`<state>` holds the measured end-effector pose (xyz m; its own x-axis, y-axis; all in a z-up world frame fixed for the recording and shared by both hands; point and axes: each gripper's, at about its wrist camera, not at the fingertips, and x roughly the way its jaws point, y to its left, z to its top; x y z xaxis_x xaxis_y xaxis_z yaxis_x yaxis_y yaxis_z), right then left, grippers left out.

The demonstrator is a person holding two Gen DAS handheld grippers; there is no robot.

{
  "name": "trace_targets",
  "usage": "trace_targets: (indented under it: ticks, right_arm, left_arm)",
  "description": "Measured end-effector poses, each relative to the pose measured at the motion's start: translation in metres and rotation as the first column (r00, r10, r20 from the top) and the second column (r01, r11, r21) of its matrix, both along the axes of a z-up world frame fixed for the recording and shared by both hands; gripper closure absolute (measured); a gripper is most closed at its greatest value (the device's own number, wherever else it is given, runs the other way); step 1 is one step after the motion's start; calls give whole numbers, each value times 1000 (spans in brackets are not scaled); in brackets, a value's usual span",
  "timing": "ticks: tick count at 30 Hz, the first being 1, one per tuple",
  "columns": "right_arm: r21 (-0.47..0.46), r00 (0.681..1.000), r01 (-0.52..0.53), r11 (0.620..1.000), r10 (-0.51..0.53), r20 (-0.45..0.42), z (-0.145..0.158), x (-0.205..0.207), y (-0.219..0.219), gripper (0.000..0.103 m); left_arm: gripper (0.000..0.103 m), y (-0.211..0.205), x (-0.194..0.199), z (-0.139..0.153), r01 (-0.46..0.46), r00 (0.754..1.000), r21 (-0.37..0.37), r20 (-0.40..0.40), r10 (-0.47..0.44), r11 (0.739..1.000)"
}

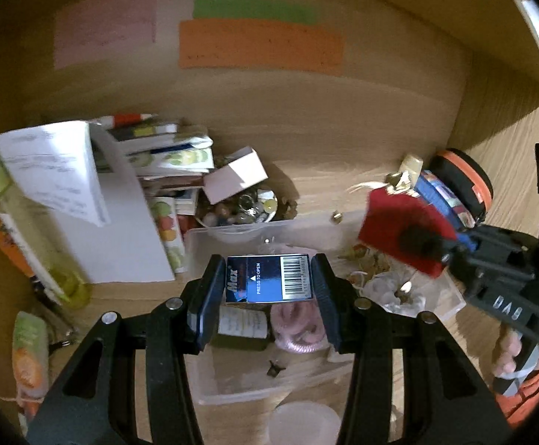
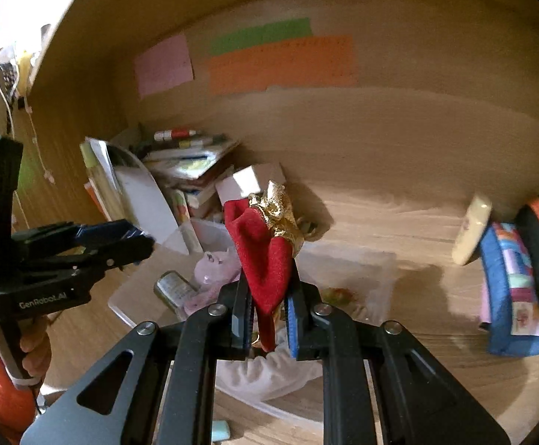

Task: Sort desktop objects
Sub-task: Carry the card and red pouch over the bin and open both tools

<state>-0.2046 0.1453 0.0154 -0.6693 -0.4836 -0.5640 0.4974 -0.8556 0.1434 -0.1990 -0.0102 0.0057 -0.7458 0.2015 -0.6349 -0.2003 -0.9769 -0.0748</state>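
back wall (image 1: 306, 104): light wood | desk surface (image 2: 399, 222): wood grain | lighting: dim, warm

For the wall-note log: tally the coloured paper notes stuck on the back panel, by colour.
Pink note: 1
Green note: 1
Orange note: 1
Total: 3

A glossy blue cardboard staple box (image 1: 269, 278) sits between matt black plastic pads (image 1: 210, 296). At two o'clock, a soft matt red cloth pouch (image 2: 265, 256) shows crinkled shiny gold trim (image 2: 280, 211). Smooth wood-grain desk (image 2: 399, 222).
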Motion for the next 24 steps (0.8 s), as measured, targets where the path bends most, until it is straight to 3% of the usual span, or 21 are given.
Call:
trace_targets:
  ticks: [7, 17, 24]
  right_arm:
    - [34, 998, -7, 999, 4, 70, -29, -16, -7, 90]
    - [83, 996, 15, 996, -22, 82, -44, -23, -10, 85]
    - [125, 998, 17, 992, -26, 65, -44, -21, -16, 76]
  left_arm:
    - [56, 17, -23, -20, 34, 999, -15, 42, -34, 999]
    - [56, 29, -34, -44, 70, 994, -39, 87, -66, 997]
    - [56, 25, -31, -39, 74, 994, -23, 87, -72, 997]
